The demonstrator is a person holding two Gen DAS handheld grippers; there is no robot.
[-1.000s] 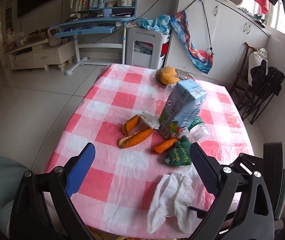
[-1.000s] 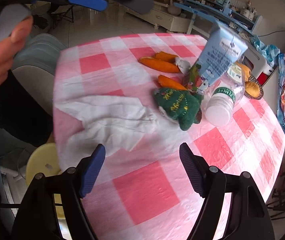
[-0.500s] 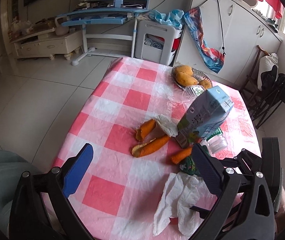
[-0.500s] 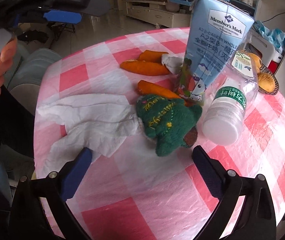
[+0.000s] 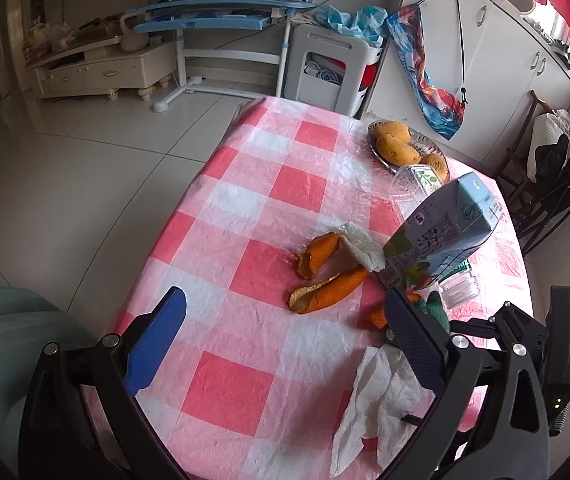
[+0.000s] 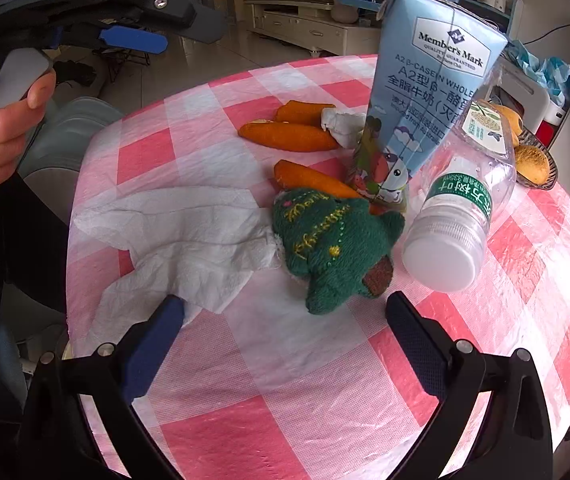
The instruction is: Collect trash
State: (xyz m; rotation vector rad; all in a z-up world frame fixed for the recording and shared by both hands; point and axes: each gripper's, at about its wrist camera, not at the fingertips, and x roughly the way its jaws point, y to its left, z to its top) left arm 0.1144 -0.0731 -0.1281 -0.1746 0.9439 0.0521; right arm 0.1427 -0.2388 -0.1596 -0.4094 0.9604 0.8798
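Note:
On the pink checked tablecloth [image 6: 285,432] lie a crumpled white tissue [image 6: 189,236] [image 5: 377,404], orange peels [image 5: 325,292] [image 6: 289,136], a small tissue wad [image 5: 361,244], a tilted blue milk carton [image 6: 425,100] [image 5: 445,236] and an empty clear bottle [image 6: 461,216] on its side. A green knitted toy [image 6: 333,248] lies by the carton. My right gripper [image 6: 283,316] is open, low over the cloth just short of the toy and tissue. My left gripper [image 5: 285,320] is open above the near table edge.
A dish of mangoes [image 5: 405,148] stands at the far end of the table. A grey chair [image 5: 1,344] is at the near left. A blue desk [image 5: 221,20], white cabinets [image 5: 505,60] and folding chairs [image 5: 553,192] stand around on the tiled floor.
My right gripper has moved closer and lower toward the toy and bottle. My left gripper has pulled back and risen, so more of the table shows.

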